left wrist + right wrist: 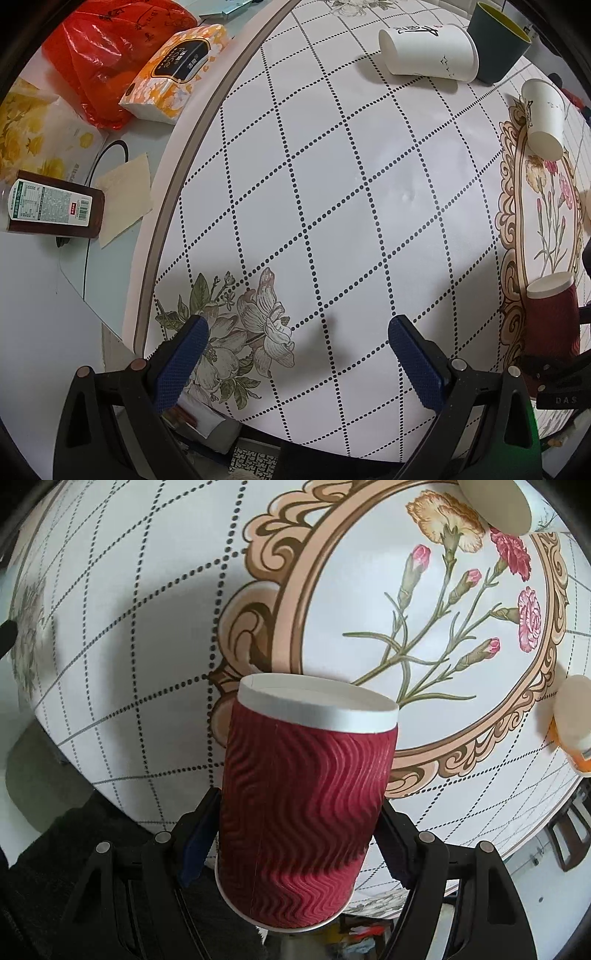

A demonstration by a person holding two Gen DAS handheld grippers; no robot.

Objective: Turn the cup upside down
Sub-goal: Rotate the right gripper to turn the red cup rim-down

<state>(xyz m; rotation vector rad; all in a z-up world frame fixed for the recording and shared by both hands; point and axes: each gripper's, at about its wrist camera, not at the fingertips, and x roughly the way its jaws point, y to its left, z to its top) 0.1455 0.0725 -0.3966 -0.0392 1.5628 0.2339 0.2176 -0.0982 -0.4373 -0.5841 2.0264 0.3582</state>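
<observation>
A dark red ribbed paper cup with a white rim band is held between the fingers of my right gripper, which is shut on it. The cup's white end points away from the camera, over the flower-print tablecloth. It also shows in the left wrist view at the right edge, with part of the right gripper below it. My left gripper is open and empty, low over the table's near edge, above a printed flower.
Two white paper cups lie on their sides at the far right, next to a dark green cup. A tissue pack, a red bag and a brown bottle lie left of the table. An orange container sits at the right.
</observation>
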